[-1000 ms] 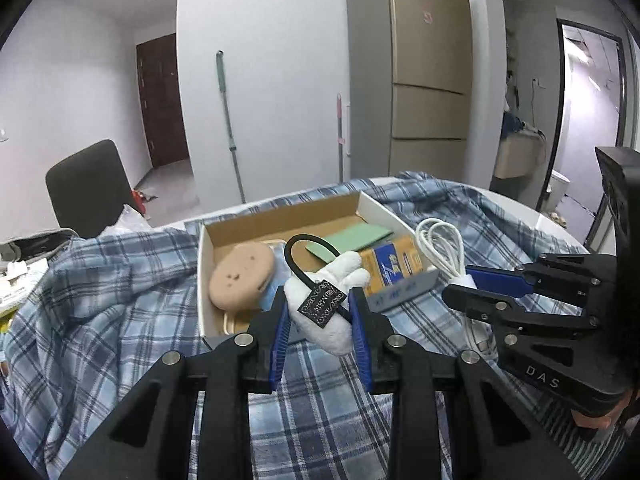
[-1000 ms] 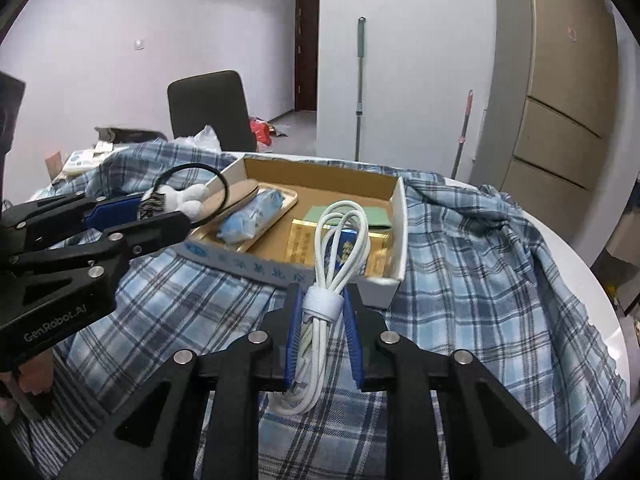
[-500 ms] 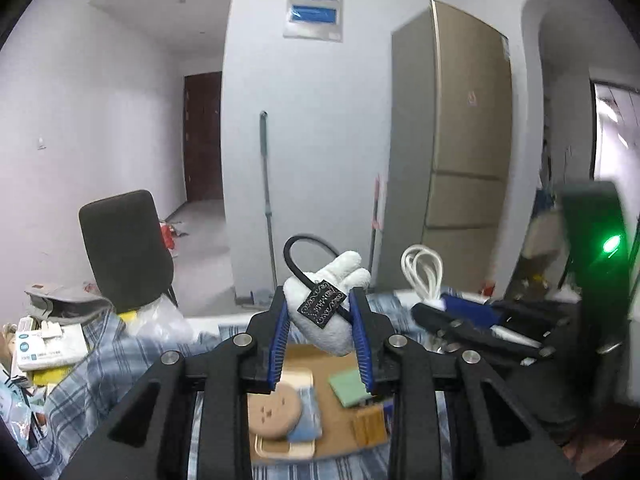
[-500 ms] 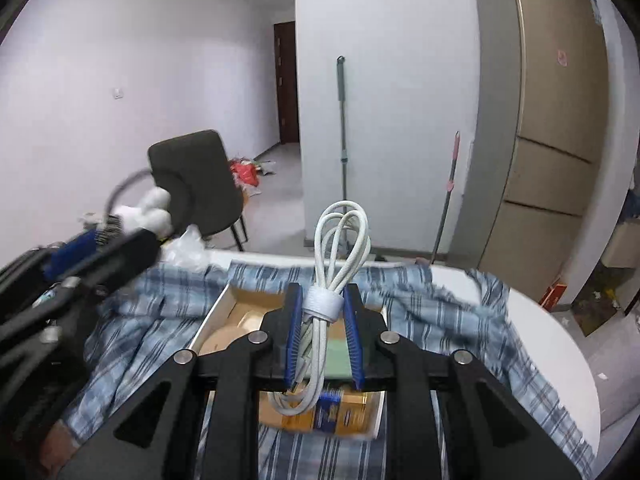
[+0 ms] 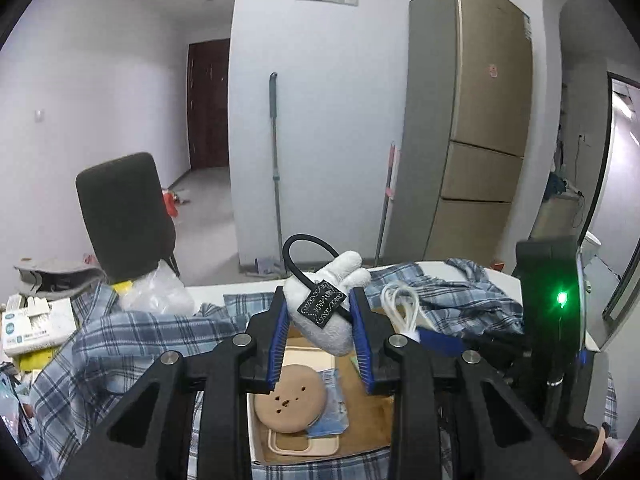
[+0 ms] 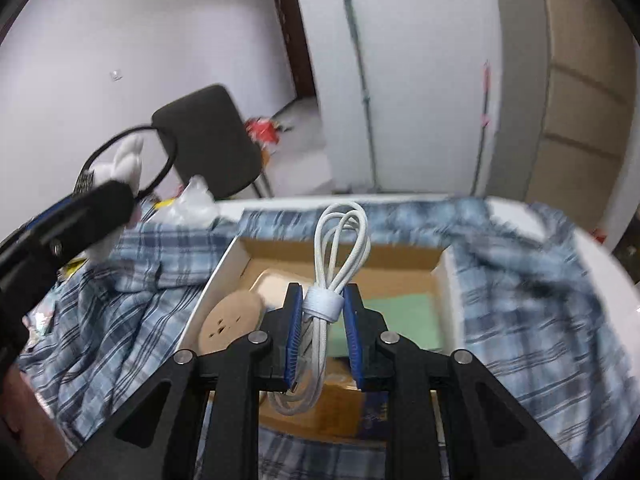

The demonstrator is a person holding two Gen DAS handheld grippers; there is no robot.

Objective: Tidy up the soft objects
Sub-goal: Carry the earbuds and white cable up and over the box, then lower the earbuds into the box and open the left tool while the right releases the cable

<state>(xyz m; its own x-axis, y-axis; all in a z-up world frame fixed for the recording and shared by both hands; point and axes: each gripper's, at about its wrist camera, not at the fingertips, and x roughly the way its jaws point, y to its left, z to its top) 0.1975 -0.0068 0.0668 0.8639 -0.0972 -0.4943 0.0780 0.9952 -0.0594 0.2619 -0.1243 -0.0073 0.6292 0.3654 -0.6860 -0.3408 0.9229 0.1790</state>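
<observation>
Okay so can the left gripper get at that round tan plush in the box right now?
Probably not yet. The left gripper is shut on the white plush charm, so its fingers are occupied. The round tan plush lies uncovered in the cardboard box just below, so the path itself looks free.

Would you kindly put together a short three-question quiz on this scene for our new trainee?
1. True or false: the left hand-held gripper grips a white plush toy.
2. What does the right hand-held gripper hold? A) coiled white cable B) green pad C) sponge
3. Fill in: the round tan cushion lies inside the cardboard ____.

Key: 1 true; 2 A; 3 box.
</observation>
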